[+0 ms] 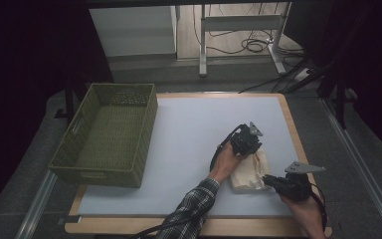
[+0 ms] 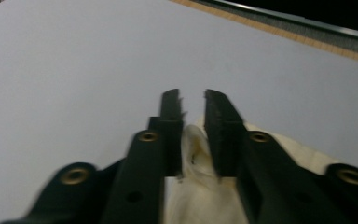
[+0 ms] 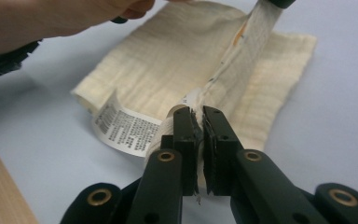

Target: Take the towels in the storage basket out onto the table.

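While folding is judged under way: 
Table (image 1: 189,124): white-topped, a green woven basket (image 1: 107,134) standing at its left.
Cloth (image 1: 251,172): cream, folded, lying right of centre.
Right gripper (image 3: 199,114): clamped on a cloth edge beside the care label (image 3: 121,128).
Left gripper (image 2: 193,100): jaws narrowly parted, cloth between, seemingly released.
Next move: the pinched edge probably laid flat.

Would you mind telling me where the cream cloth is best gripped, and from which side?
I would take the cream cloth by the raised fold that runs along its middle, coming in low from the end with the printed care label. The rest lies flat on the table, leaving little to pinch. The right gripper already pinches that ridge.
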Motion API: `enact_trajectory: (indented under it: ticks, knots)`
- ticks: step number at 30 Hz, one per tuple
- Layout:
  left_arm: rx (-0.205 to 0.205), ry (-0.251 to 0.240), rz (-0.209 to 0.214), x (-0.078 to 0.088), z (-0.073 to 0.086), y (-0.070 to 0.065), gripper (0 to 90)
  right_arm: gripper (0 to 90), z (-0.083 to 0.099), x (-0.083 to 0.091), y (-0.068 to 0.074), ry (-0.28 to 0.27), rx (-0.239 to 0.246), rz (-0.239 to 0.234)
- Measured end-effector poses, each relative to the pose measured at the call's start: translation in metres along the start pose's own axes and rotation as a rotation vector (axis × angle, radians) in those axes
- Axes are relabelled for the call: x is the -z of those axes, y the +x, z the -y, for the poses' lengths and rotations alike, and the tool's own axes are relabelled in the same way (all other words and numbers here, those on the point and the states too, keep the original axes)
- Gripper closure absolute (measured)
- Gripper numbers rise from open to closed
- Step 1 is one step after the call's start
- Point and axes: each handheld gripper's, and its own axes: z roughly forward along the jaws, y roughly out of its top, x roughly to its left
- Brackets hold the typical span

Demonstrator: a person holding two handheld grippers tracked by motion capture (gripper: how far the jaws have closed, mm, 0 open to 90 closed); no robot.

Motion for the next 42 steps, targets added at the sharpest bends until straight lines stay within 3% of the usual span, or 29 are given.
enact_trajectory:
  ticks: [1, 4, 9, 10, 14, 20, 22, 29, 33, 34, 35, 36, 37, 40, 41, 42]
  knots:
    - [0.013, -0.011, 0.004, 0.001, 0.000, 0.001, 73.7, 83.1, 0.000, 0.000, 0.000, 0.000, 0.000, 0.000]
    - [0.027, -0.037, -0.008, 0.006, -0.001, 0.001, 56.2, 73.9, 0.002, 0.004, -0.002, -0.003, -0.003, 0.028]
    - [0.026, -0.054, -0.018, 0.022, -0.002, 0.003, 44.3, 68.4, 0.002, 0.016, -0.006, -0.012, -0.001, 0.058]
    - [0.021, -0.056, -0.040, 0.029, 0.002, 0.005, 41.6, 67.5, 0.002, 0.022, -0.009, -0.012, -0.001, 0.075]
    - [0.041, -0.058, -0.052, 0.040, 0.011, 0.011, 35.9, 66.6, 0.002, 0.029, -0.014, -0.014, -0.005, 0.092]
    - [0.064, -0.022, -0.089, 0.065, 0.042, 0.023, 27.9, 67.7, -0.005, 0.038, -0.020, -0.026, -0.008, 0.129]
    - [0.077, -0.002, -0.104, 0.074, 0.055, 0.025, 25.3, 69.8, -0.009, 0.036, -0.021, -0.031, -0.011, 0.120]
    - [0.143, 0.028, -0.131, 0.105, 0.102, 0.030, 16.6, 71.6, -0.022, 0.010, -0.017, -0.007, 0.003, 0.088]
    - [0.151, 0.073, -0.161, 0.116, 0.128, 0.029, 12.7, 67.3, -0.024, -0.007, -0.016, 0.033, 0.008, 0.102]
    - [0.155, 0.095, -0.169, 0.120, 0.142, 0.031, 12.3, 70.9, -0.022, -0.015, -0.017, 0.063, 0.016, 0.119]
    - [0.155, 0.095, -0.169, 0.120, 0.142, 0.031, 12.0, 70.9, -0.022, -0.015, -0.017, 0.063, 0.016, 0.119]
    - [0.181, 0.105, -0.177, 0.123, 0.155, 0.031, 11.8, 85.8, -0.020, -0.019, -0.017, 0.079, 0.019, 0.115]
    - [0.181, 0.105, -0.177, 0.123, 0.155, 0.031, 11.6, 85.8, -0.020, -0.019, -0.017, 0.079, 0.019, 0.115]
    - [0.237, 0.075, -0.168, 0.129, 0.163, 0.034, 12.2, 88.3, -0.022, -0.014, -0.012, 0.049, 0.021, 0.119]
    - [0.237, 0.075, -0.168, 0.129, 0.163, 0.034, 12.2, 88.3, -0.022, -0.014, -0.012, 0.049, 0.021, 0.119]
    - [0.209, 0.096, -0.183, 0.127, 0.162, 0.032, 11.5, 88.3, -0.027, -0.006, -0.010, 0.027, 0.033, 0.129]
